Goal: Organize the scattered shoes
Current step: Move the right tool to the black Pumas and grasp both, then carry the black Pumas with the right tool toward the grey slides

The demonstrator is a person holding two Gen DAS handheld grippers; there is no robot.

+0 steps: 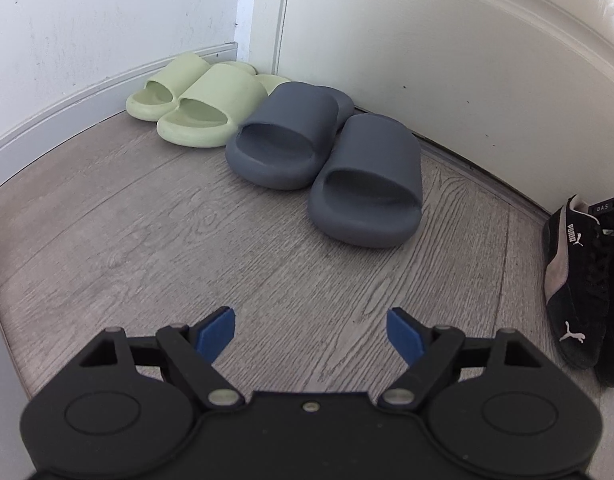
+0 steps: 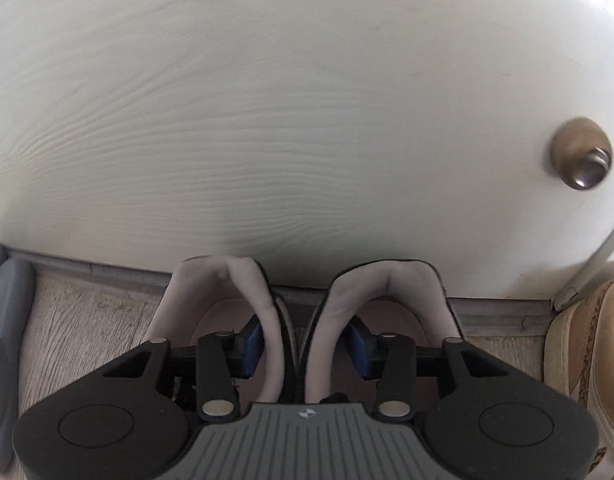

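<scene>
A pair of pale green slides [image 1: 195,100] and a pair of dark grey slides [image 1: 327,160] stand side by side in the corner, toes pointing towards me. My left gripper [image 1: 309,334] hovers open over bare floor in front of them, holding nothing. At the right edge stands a pair of black sneakers [image 1: 579,280] with pink side panels. In the right wrist view my right gripper [image 2: 305,345] has one blue pad inside each sneaker and is shut on their two adjoining inner walls [image 2: 267,320], heels close to the door.
A white door [image 2: 307,120] with a brass knob [image 2: 583,156] rises just behind the sneakers. A tan shoe [image 2: 587,360] lies to their right and a grey slide [image 2: 7,320] to their left. White wall and baseboard [image 1: 67,112] bound the wood-look floor [image 1: 187,240].
</scene>
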